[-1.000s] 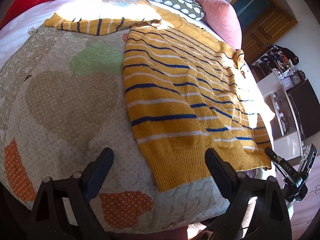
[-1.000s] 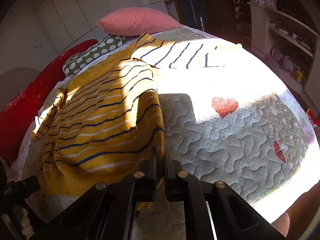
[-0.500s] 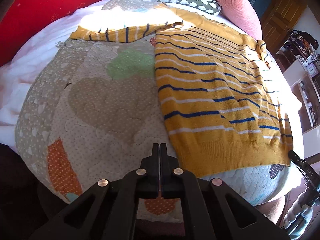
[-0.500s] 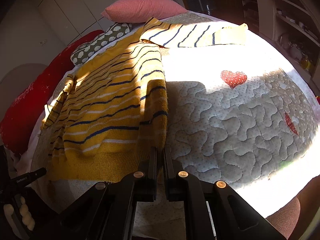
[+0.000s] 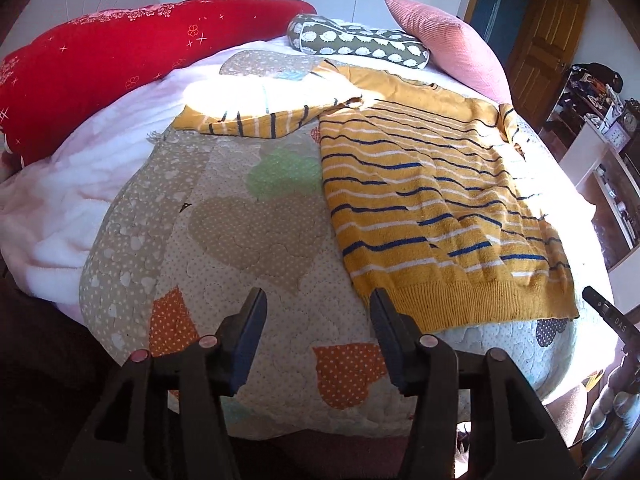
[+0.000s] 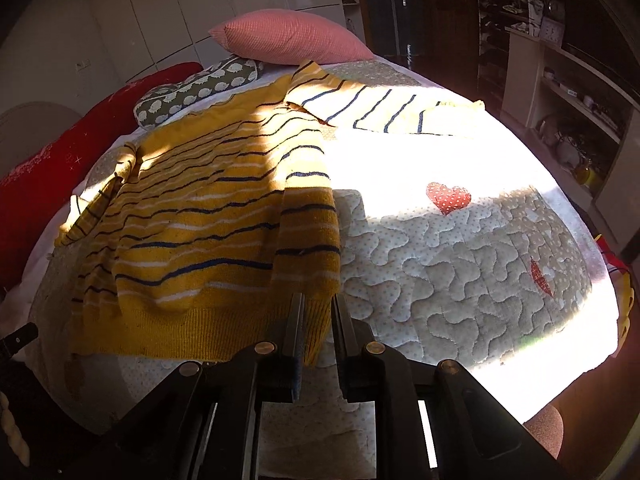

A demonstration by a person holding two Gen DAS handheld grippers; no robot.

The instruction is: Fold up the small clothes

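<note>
A yellow sweater [image 5: 432, 208] with blue and white stripes lies spread on the quilted bedspread [image 5: 240, 240], one sleeve stretched out to the far left. My left gripper [image 5: 318, 304] is open and empty, just left of the sweater's ribbed hem corner. In the right wrist view the sweater [image 6: 208, 232] lies to the left, its other sleeve [image 6: 384, 112] out in sunlight. My right gripper [image 6: 316, 312] is closed on the sweater's near hem corner, which is lifted and folds over the body.
A red bolster [image 5: 100, 60], a green patterned cushion [image 5: 360, 40] and a pink pillow [image 5: 448, 40] lie at the bed's head. Shelves [image 6: 560, 92] stand to the right of the bed. A wooden door [image 5: 548, 40] is beyond.
My left gripper shut half a second ago and has opened again, drawing back from the bed. My right gripper stays shut on the hem corner and has lifted it slightly.
</note>
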